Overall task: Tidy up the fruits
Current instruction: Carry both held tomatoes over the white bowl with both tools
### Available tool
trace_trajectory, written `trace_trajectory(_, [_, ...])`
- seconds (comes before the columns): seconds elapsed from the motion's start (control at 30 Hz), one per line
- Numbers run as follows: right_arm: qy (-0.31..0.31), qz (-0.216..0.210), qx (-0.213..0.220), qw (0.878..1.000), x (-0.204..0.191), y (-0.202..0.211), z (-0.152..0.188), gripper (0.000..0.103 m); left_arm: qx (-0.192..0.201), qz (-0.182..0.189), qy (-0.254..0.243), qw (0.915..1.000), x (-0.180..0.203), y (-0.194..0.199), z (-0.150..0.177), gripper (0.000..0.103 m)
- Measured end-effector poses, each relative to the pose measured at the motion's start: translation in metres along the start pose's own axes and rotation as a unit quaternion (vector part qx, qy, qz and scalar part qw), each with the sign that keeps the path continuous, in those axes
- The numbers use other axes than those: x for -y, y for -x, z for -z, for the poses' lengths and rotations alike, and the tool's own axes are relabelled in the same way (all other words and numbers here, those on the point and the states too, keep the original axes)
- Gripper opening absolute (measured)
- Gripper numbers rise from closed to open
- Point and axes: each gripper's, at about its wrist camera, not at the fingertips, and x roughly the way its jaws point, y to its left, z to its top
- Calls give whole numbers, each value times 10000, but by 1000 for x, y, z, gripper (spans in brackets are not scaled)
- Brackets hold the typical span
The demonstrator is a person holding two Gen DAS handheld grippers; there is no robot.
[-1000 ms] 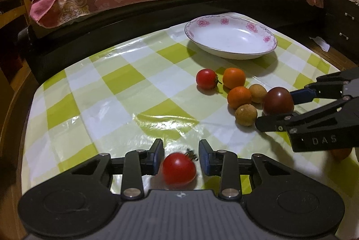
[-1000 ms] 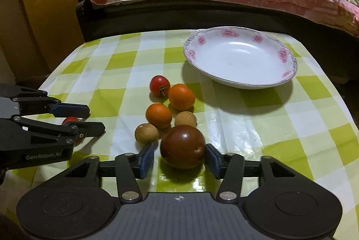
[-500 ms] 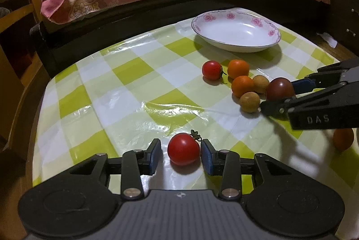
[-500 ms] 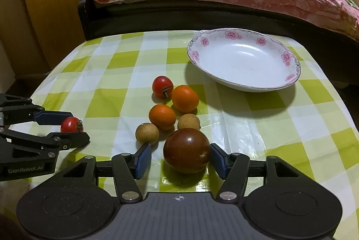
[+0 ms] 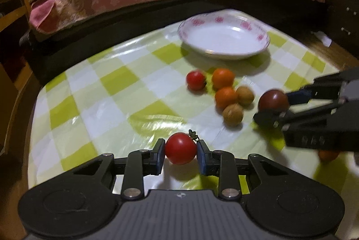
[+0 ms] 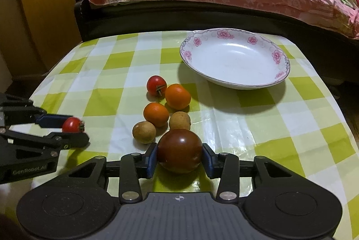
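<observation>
Both grippers just closed on fruit, prob. for the plate (image 6: 234, 83) at table's far edge: left gripper (image 5: 180, 153) pinches red tomato (image 5: 180, 148), right gripper (image 6: 179, 156) clamps dark tomato (image 6: 179, 150) nr the near edge.

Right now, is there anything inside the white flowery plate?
No, the plate holds nothing: its whole white inside shows bare in both views. What lies under it on the checked tablecloth is covered.
</observation>
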Motion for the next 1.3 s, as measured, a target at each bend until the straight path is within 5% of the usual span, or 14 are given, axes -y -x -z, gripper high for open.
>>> trace_trajectory(0.87, [-669, 359, 526, 9957, 43, 13, -40, 38, 683, 365, -180, 9968, 29, -33, -96, 37])
trace_trajectory(1.3, [-479, 614, 718, 9944, 69, -14, -68, 37, 625, 368, -63, 9973, 26, -72, -121, 37])
